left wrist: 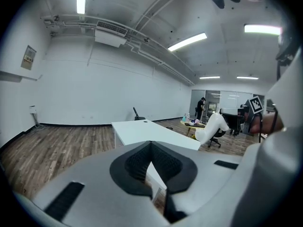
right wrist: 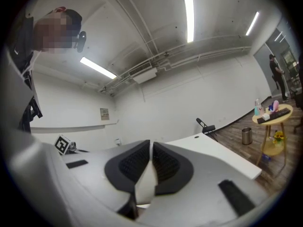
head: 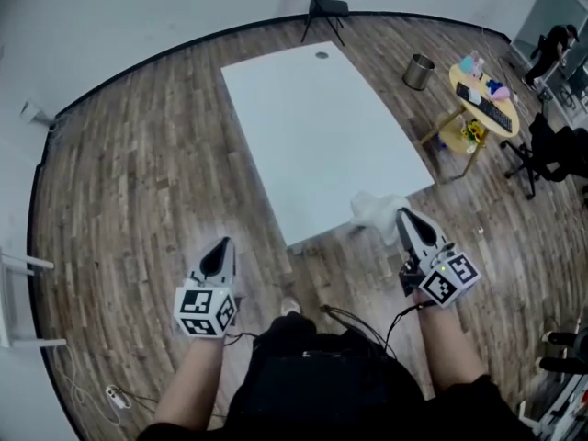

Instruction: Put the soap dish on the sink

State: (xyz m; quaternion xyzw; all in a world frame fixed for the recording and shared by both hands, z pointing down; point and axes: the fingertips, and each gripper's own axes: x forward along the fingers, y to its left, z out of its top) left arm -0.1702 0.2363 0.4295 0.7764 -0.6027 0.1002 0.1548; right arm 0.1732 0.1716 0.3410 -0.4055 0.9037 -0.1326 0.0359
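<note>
Right gripper pinches white soap dish, held at near edge of white table, toward its right corner. Left gripper jaws pressed together, empty, over wood floor.

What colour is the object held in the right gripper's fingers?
The held object is white; the head view shows it best.

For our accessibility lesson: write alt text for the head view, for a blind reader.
A person's right gripper grips a white soap dish by the near corner of a white table; the left gripper is shut and empty. Wood floor, seen from above.
</note>
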